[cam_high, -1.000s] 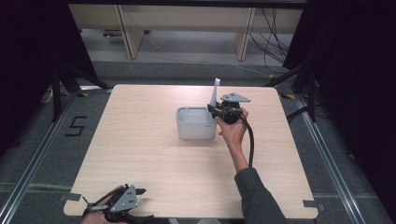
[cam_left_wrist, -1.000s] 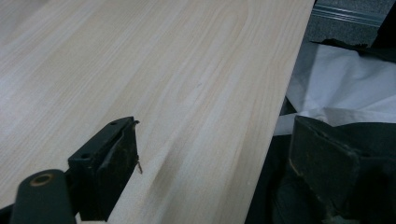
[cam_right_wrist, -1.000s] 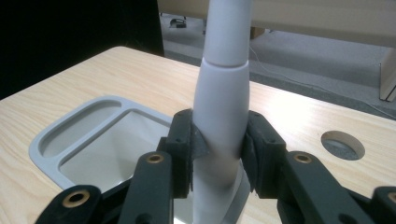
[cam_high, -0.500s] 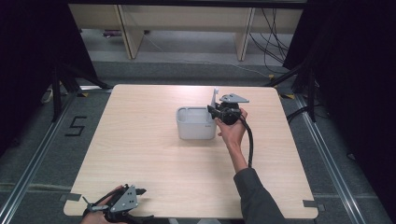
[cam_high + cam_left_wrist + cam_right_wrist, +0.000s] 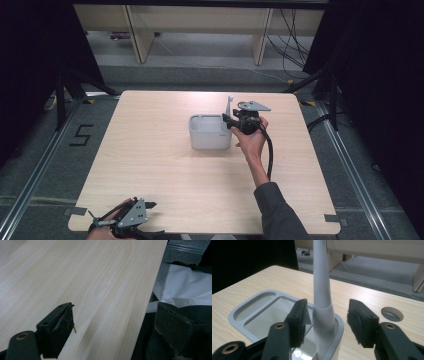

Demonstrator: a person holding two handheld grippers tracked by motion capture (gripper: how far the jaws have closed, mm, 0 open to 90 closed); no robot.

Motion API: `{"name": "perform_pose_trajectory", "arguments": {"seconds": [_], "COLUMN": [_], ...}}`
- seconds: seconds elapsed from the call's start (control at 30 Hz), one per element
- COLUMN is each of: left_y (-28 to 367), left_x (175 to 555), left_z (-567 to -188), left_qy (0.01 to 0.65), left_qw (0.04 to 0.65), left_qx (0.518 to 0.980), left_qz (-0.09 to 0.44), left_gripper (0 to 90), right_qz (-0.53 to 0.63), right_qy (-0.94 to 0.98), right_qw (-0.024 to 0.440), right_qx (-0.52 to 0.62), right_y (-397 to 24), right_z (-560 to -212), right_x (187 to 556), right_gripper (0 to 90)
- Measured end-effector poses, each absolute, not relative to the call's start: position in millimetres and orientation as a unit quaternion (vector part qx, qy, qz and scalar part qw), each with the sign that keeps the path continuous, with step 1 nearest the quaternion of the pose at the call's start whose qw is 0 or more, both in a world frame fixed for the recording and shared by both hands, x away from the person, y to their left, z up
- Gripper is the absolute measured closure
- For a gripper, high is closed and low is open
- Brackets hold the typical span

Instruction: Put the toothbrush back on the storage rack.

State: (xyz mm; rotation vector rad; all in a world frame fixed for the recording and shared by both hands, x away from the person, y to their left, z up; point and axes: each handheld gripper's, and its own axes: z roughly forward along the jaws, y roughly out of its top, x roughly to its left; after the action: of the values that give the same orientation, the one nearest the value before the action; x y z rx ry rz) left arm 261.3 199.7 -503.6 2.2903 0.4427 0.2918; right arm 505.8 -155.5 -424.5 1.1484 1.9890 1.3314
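White handle (image 5: 321, 290) stands near upright in grey container (image 5: 210, 132), leaning against its near rim, mid-table toward the far side. Right tool (image 5: 325, 317) straddles handle, jaws apart, pads not touching it. Left tool (image 5: 113, 322) rests at near-left edge of table (image 5: 150, 165), jaws wide, holding nothing.

We note: table (image 5: 165, 165) pale wood-grain, matt. Container (image 5: 249, 308) smooth grey plastic, slight sheen; handle (image 5: 322, 290) smooth white plastic. Right gripper (image 5: 325, 322) pads (image 5: 362, 323) rough black, matt.
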Motion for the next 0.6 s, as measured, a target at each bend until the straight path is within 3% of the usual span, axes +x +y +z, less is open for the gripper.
{"name": "perform_pose_trajectory", "arguments": {"seconds": [0.13,0.6], "left_y": [199.2,198.9], "left_x": [261.1,260.7], "left_z": [-504.1,-504.0], "left_qy": [0.174,0.184], "left_qw": [0.391,0.395], "left_qx": [0.896,0.893], "left_qz": [0.117,0.116], "left_gripper": [14.8,14.9], "right_qz": [0.491,0.5], "right_qy": [0.721,0.726], "right_qw": [0.233,0.223], "right_qx": [0.429,0.417], "right_y": [-158.4,-168.8], "right_z": [-423.3,-416.6], "right_x": [499.7,479.6], "right_gripper": [42.7,38.8]}}
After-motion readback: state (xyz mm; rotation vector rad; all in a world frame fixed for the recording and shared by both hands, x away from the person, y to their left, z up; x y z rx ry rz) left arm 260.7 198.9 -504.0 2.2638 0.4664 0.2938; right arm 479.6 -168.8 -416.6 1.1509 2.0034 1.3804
